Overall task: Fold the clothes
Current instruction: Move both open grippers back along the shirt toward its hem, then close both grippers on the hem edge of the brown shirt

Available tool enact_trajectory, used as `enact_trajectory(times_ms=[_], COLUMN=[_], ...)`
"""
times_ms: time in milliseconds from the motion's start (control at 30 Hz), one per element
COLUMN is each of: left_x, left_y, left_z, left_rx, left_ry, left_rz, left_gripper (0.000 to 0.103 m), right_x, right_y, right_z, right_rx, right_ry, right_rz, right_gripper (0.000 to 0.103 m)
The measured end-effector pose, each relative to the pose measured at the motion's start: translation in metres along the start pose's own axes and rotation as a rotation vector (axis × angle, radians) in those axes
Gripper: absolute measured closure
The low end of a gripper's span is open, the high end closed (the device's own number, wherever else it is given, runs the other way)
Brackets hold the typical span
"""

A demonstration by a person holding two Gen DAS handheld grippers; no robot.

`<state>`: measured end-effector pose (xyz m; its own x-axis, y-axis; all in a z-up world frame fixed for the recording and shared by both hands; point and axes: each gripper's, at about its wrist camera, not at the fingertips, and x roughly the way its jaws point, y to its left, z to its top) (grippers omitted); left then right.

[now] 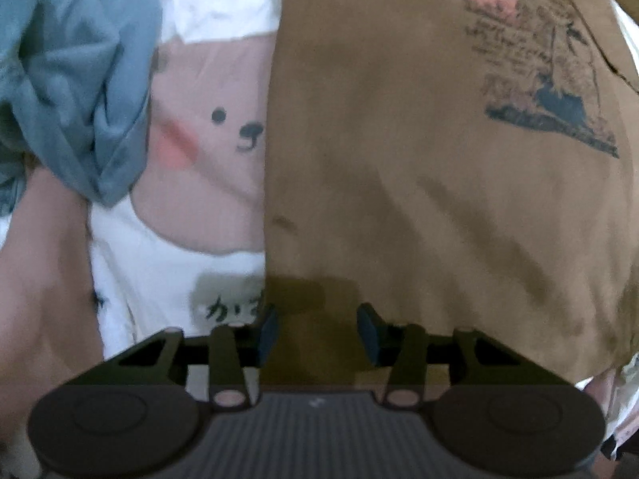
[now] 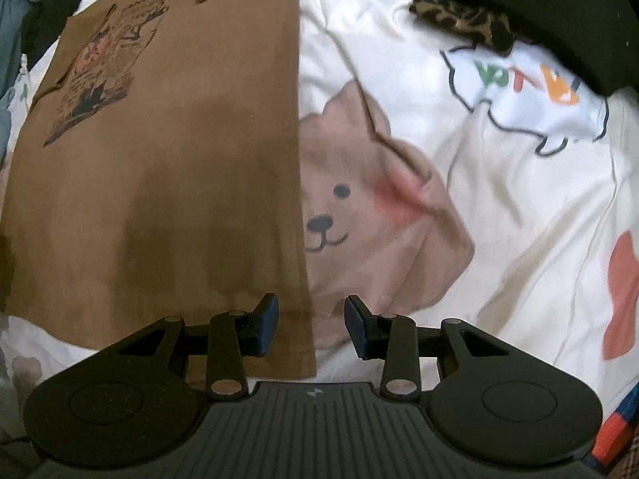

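A brown T-shirt (image 1: 419,183) with a dark printed picture lies flat on the bed sheet, its long sides folded in to straight edges. In the left wrist view my left gripper (image 1: 317,333) stands open over the shirt's near left corner, nothing between its blue pads. The right wrist view shows the same brown T-shirt (image 2: 159,183) on the left, and my right gripper (image 2: 311,327) is open astride the shirt's near right edge, with no cloth pinched.
A white bed sheet (image 2: 499,219) printed with pink bears lies under everything. A crumpled blue-grey garment (image 1: 76,80) is heaped left of the shirt. Dark clothes (image 2: 539,4) and a leopard-print piece (image 2: 459,20) sit at the far right.
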<state>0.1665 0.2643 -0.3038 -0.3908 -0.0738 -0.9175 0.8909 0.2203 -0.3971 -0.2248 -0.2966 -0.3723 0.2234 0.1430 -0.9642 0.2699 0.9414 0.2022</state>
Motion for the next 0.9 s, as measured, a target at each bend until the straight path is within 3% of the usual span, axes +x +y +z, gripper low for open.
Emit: enact_trajectory(times_ms=[100,167,333,533,600,633,900], left_x=[0.003,0.004,0.008,0.008,0.006,0.005,0.003], left_y=[0.001,0.002,0.002,0.004,0.003,0.003,-0.004], left_z=[-0.002,-0.004,-0.008,-0.011,-0.012,-0.013,-0.023], left_rx=[-0.005,-0.008,0.002,0.046,0.059,0.065,0.123], left_ry=[0.029,0.046,0.078,0.099,0.111,0.117,0.161], left_rz=[0.006,0.008,0.012,0.020,0.029,0.034,0.044], left_gripper=[0.058,0.058,0.058,0.059,0.059,0.059,0.061], right_x=[0.007,0.011,0.022,0.023,0.024,0.024,0.013], right_y=[0.000,0.003,0.008,0.005,0.002,0.000,-0.005], right_z=[-0.004,-0.006,-0.011,-0.010,-0.014,-0.016,-0.017], right_rx=[0.002,-0.004,-0.026,0.014,0.038,0.058,0.089], right_ry=[0.015,0.022,0.070,0.064,0.060,0.065,0.057], right_rz=[-0.004,0.018,0.013,0.028,0.047,0.053,-0.010], right_gripper=[0.062,0.072,0.073,0.072,0.086,0.102,0.103])
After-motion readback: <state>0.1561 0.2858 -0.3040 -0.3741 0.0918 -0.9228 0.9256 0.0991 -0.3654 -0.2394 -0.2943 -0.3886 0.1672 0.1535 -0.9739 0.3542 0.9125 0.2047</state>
